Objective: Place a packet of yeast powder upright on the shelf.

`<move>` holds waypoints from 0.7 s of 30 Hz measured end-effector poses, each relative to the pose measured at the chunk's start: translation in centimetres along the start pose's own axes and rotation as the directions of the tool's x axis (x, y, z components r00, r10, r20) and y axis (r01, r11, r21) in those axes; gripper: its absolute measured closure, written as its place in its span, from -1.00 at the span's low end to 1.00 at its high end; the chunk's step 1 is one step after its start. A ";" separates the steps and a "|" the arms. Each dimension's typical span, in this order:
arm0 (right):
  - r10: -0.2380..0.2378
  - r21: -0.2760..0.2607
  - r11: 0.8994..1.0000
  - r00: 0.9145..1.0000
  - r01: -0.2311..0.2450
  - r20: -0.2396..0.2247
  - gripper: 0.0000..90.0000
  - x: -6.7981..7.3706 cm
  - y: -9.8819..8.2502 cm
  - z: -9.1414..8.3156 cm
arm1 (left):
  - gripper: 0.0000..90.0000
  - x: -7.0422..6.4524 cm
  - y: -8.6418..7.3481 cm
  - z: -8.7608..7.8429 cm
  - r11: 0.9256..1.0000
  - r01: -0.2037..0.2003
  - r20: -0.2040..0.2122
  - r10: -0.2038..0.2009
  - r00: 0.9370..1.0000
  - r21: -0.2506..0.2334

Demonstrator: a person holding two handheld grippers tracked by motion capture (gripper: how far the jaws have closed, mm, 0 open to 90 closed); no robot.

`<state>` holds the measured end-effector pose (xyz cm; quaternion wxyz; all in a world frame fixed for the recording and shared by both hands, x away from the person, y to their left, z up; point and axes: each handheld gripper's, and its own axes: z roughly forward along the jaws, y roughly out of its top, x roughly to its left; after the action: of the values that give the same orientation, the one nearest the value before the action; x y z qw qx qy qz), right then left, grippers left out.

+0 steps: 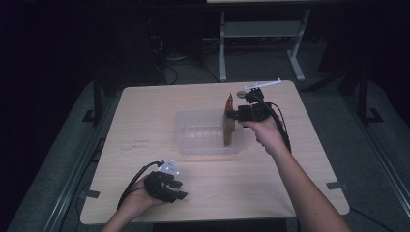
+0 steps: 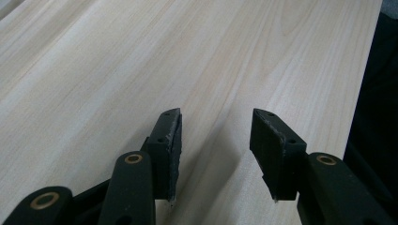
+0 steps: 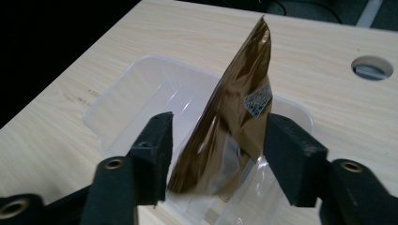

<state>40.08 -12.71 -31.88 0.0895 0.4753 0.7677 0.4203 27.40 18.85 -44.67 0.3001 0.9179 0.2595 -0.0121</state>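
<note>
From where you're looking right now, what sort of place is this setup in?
Probably a lab or test room rather than a home. A bare wooden table with a cable hole stands on a dark floor, with loose cables and a metal frame behind it. On it sits a clear plastic tub holding a brown foil pouch.

The pouch [image 3: 237,122] is glossy bronze-brown with a small black-and-white speckled label. The tub [image 3: 141,89] is clear, colourless plastic. The tabletop [image 2: 141,70] is pale wood with fine grain streaks. Both grippers' jaws are matt black with brass-coloured rivets.
</note>
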 end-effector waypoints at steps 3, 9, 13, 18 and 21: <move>-0.055 -0.004 0.998 0.999 0.055 0.002 -0.20 0.2 -0.2 -0.9 | 0.16 0.1 0.0 0.0 1.000 -0.006 0.001 0.006 1.000 0.008; -0.155 -0.007 0.988 0.988 0.155 -0.002 -0.32 0.0 -1.5 -2.5 | 0.08 0.3 0.0 0.0 1.000 -0.001 0.001 0.001 1.000 0.001; -0.206 -0.014 0.978 0.979 0.206 -0.009 -0.36 -0.4 -2.7 -3.2 | -0.01 0.3 0.0 0.1 0.999 0.025 0.014 -0.024 1.000 -0.030; -0.248 -0.041 0.968 0.969 0.248 -0.009 -0.38 -1.0 -4.4 -4.0 | -0.15 0.3 0.0 -0.1 0.999 0.010 0.012 -0.010 1.000 -0.046; -0.261 -0.052 0.964 0.965 0.260 -0.009 -0.40 -1.5 -5.6 -4.3 | -0.24 0.3 0.0 -0.1 0.998 -0.005 0.001 0.005 1.000 -0.066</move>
<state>34.91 -17.37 -33.62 0.1499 0.3647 0.8133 0.4280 27.68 19.06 -44.65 0.3305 0.9080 0.2574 -0.0033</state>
